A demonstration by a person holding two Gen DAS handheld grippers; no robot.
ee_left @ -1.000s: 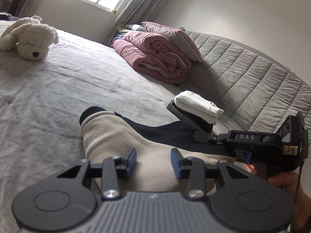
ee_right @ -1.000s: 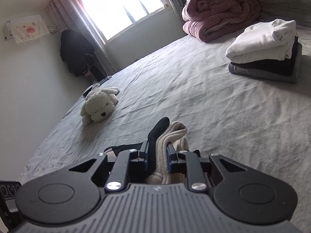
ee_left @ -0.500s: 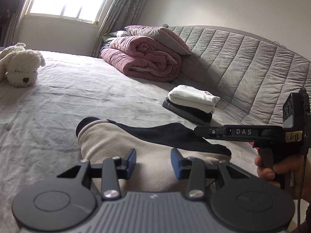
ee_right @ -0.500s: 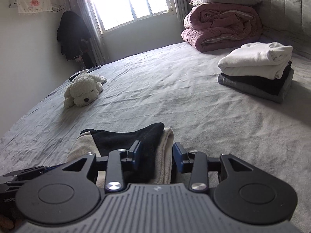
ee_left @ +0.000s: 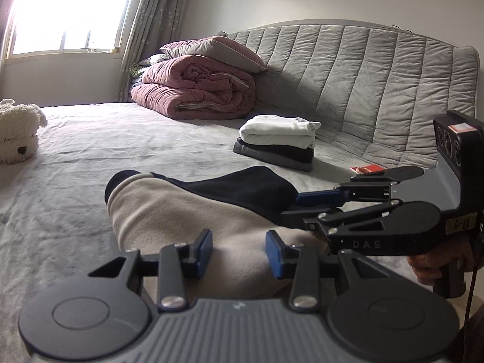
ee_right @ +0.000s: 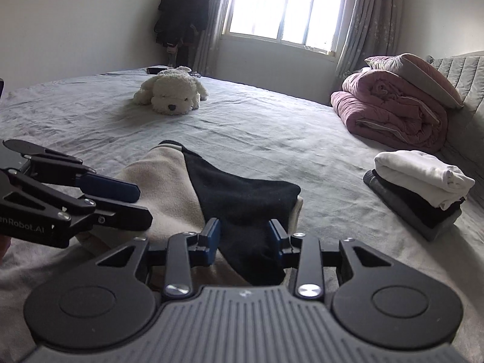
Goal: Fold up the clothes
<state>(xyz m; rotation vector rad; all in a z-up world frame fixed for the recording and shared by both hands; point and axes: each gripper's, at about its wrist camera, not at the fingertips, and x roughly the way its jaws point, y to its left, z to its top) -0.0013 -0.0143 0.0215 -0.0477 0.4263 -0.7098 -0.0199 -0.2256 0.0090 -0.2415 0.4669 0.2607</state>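
A folded beige-and-black garment (ee_left: 181,211) lies on the grey bed (ee_left: 121,139); black part uppermost.

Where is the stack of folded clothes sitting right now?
The folded stack lies on the bed at the right of the right wrist view, near the grey headboard, just nearer the cameras than the rolled pink duvet.

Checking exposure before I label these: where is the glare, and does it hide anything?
Left wrist view: the window is blown out at top left, nothing outside readable. Right wrist view: the window is also overexposed, but the garment and bed stay evenly lit.
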